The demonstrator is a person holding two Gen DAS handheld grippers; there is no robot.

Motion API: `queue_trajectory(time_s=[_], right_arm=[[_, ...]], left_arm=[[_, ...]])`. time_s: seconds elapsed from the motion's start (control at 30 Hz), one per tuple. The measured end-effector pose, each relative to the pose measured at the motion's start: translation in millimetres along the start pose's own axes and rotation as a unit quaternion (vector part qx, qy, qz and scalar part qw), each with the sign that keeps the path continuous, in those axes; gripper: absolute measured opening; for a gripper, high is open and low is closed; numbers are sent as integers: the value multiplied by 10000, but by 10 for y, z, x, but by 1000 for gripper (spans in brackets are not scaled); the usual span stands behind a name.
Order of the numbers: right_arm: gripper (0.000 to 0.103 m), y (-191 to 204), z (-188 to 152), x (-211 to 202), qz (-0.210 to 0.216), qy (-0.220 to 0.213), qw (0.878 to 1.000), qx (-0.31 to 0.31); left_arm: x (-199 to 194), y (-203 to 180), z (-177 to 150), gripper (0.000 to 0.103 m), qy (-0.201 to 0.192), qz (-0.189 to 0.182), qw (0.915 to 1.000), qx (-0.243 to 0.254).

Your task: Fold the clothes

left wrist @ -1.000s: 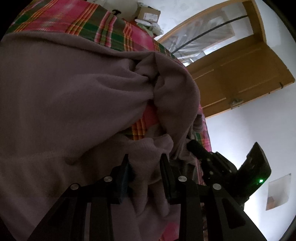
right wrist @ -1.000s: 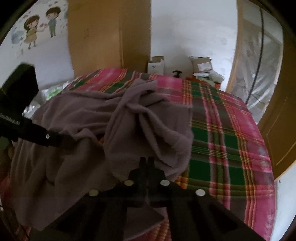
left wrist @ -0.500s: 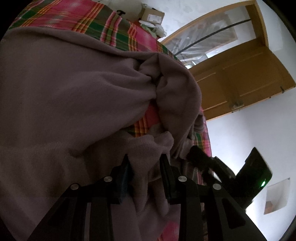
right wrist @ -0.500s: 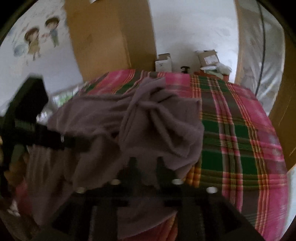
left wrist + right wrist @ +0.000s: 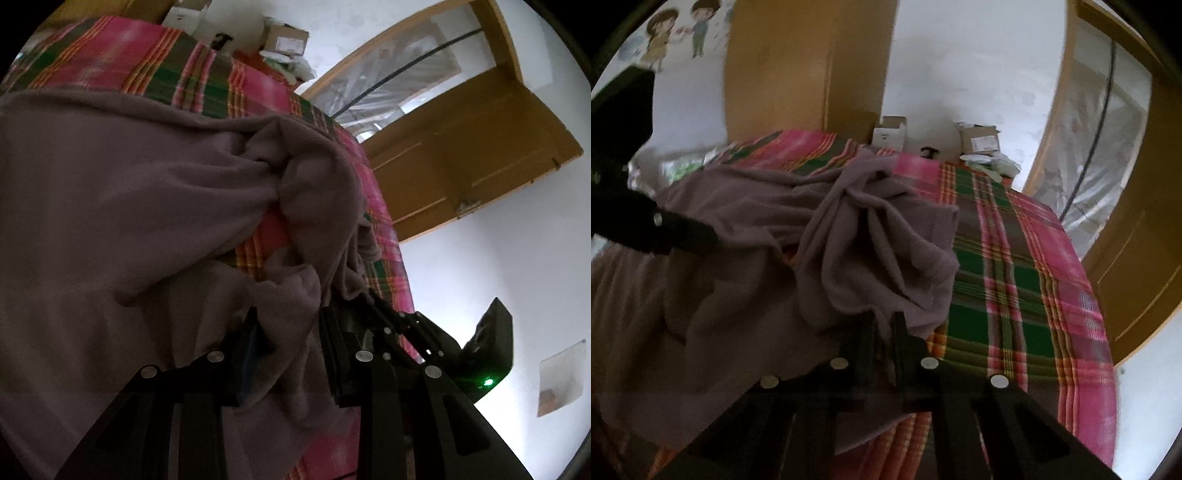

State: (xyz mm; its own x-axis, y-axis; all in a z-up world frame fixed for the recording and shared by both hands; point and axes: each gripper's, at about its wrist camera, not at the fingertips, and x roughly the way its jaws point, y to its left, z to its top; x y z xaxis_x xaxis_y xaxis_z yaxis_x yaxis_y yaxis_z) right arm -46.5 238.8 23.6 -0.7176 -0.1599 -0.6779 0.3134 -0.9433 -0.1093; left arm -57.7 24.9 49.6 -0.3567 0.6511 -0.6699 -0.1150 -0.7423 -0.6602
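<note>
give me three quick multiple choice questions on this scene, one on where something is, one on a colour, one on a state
1. Where do the cardboard boxes stand?
A. on the garment
B. past the far edge of the plaid cover
C. between the grippers

2. What colour is the garment?
A. muted purple-grey
B. yellow
C. white

3. How is the left hand-held gripper?
A. open, clear of cloth
B. shut on the garment
C. out of view

Answers: 1 B, the boxes sit by the wall beyond the plaid cover. 2 A, the cloth reads purple-grey in both views. 3 B, a bunched fold sits clamped between its fingers.
</note>
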Motion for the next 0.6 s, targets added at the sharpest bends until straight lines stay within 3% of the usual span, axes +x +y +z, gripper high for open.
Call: queue_trajectory(time_s=[0.23, 0.4, 0.47, 0.6], right_arm=[[7, -194, 31, -378, 105, -455, 9962, 729], [7, -254, -5, -571, 90, -615, 9925, 1054], [7, -262, -41, -604, 98, -615, 9919, 1107], [7, -259, -124, -640, 118, -551, 9919, 1134]], left_arm=[[91, -102, 95, 31, -17, -179, 9998, 15], [102, -263, 130, 31, -196, -438, 9983, 327], [107, -270, 187, 31, -252, -628, 9973, 275], [139, -179, 300, 35, -319, -1006, 9939, -329]])
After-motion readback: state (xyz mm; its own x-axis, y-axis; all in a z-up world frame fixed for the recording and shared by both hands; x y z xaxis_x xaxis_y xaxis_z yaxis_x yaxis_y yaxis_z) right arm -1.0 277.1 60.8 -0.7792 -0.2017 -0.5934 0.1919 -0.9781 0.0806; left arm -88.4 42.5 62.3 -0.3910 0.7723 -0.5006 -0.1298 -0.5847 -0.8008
